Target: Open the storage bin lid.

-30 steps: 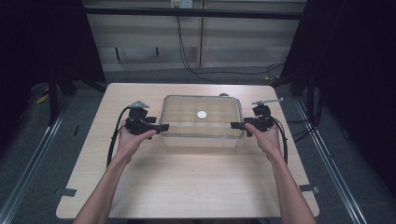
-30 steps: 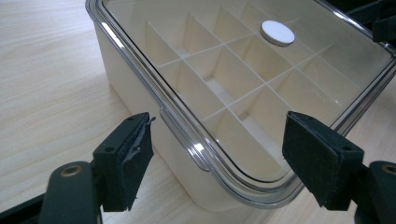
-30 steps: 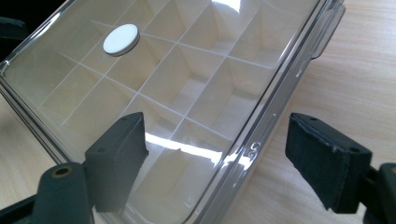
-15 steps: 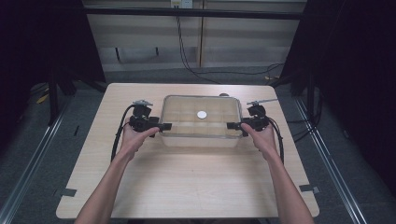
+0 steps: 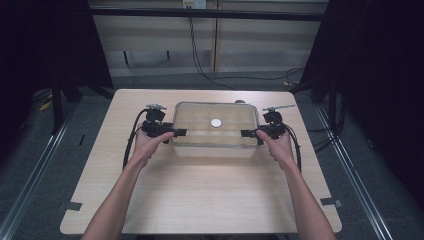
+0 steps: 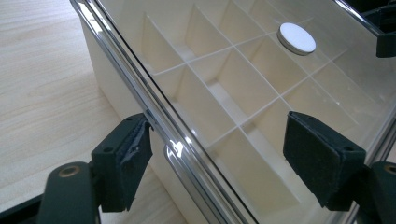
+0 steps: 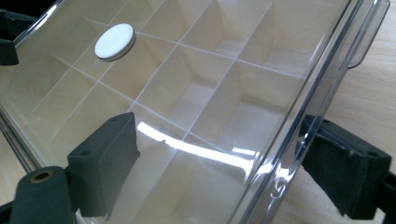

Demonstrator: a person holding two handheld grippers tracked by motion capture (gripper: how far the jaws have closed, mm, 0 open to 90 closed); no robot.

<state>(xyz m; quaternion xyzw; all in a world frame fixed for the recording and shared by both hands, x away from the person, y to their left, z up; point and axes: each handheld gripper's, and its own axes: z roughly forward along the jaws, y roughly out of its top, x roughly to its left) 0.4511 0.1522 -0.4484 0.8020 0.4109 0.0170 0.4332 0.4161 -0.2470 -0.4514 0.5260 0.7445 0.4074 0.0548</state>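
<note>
Two tongs at work on one clear plastic box (image 5: 215,131), set a little past the middle of the tabletop (image 5: 200,195) in the high view, toward twelve o'clock. Divided inside by white walls into a grid of compartments (image 6: 219,70), and covered by a clear lid (image 7: 187,93) with a small white round knob (image 5: 216,122) near its centre. Left tongs (image 5: 176,132) at the box's nine o'clock end, right tongs (image 5: 247,133) at its three o'clock end, each pointing inward toward the other along the lid's short edges, each carried by a bare hand, with black cables looping back from them over the wood.

Seen along the left tongs (image 6: 219,161): jaws spread, one pad outside the box wall over the tabletop, the other above the lid, with the shiny lid rim (image 6: 154,112) running between them; no pressing visible, a gap on both sides of the rim. White knob at about one o'clock in that view.

Seen along the right tongs (image 7: 224,168): jaws spread wide and just now opening further, lid edge (image 7: 299,121) between them, one pad over the lid, the other outside the wall and close by the rim, not squeezing it. White knob at about ten o'clock, a small clear tab (image 7: 369,32) sticking out from the lid at two o'clock.
</note>
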